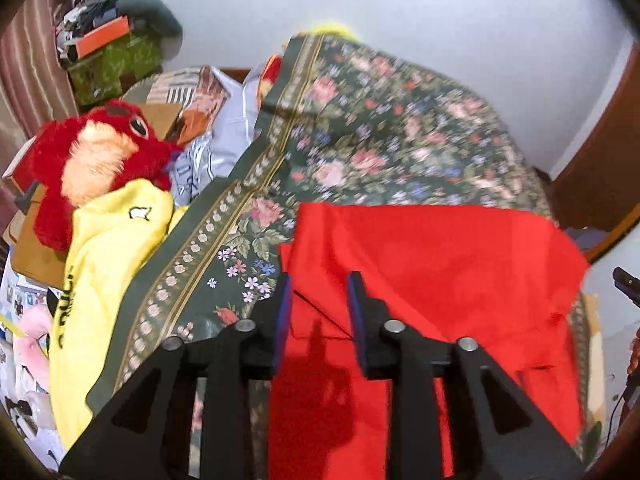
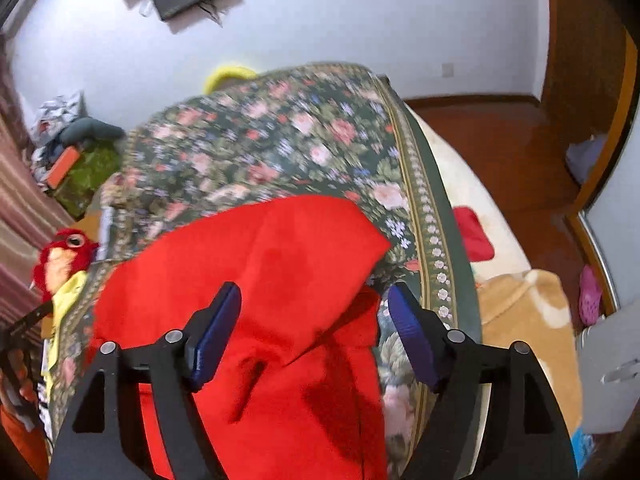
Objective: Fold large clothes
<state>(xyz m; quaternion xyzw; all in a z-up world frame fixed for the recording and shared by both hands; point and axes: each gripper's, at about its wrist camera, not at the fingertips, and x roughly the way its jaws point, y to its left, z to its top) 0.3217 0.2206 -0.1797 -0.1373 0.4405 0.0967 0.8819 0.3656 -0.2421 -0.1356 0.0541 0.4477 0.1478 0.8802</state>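
Observation:
A large red garment (image 1: pixel 432 280) lies spread on a dark green floral bedspread (image 1: pixel 360 128). It also shows in the right wrist view (image 2: pixel 260 264), on the same bedspread (image 2: pixel 280 140), with a folded layer on top. My left gripper (image 1: pixel 320 280) hangs over the garment's left part, its blue-padded jaws open with nothing between them. My right gripper (image 2: pixel 314 292) hangs over the garment's right edge, jaws wide open and empty.
A yellow garment (image 1: pixel 108 264) and a red plush toy (image 1: pixel 92 160) lie left of the bedspread, with bags and boxes behind. A tan blanket (image 2: pixel 524 312) and a small red item (image 2: pixel 474 234) lie right. Wooden floor (image 2: pixel 500 140) and a door lie beyond.

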